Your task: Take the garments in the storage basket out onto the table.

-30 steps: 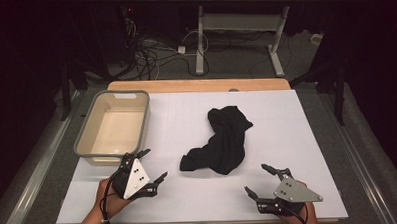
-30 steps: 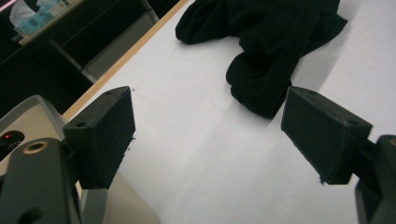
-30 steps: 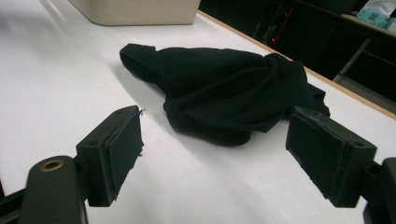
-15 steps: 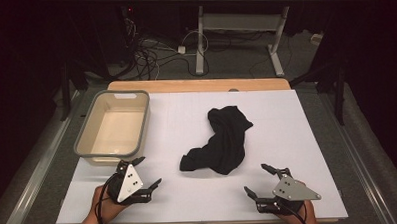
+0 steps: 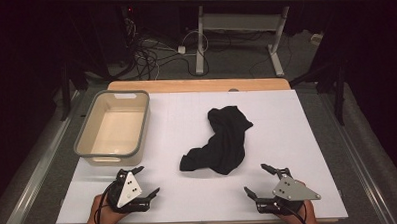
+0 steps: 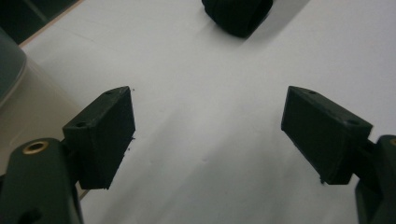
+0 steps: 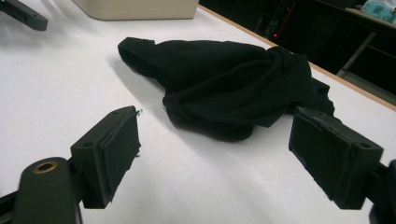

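While the black cloth (image 5: 220, 141) lies untouched between them, left gripper (image 5: 141, 186) and right gripper (image 5: 259, 182) hold fingers wide apart, empty.

A: What are the two tools looking like from above?

B: The left gripper (image 5: 141, 185) is wearing a pale three-cornered plate with two dark dots; the right gripper (image 5: 259, 182) is carrying a grey one with a small hole. A thin black cable is looping off each.

A: And up close?

B: The fingers (image 6: 105, 135) are showing as black rectangular blocks with screw holes, a brass ring sitting in the arm behind.
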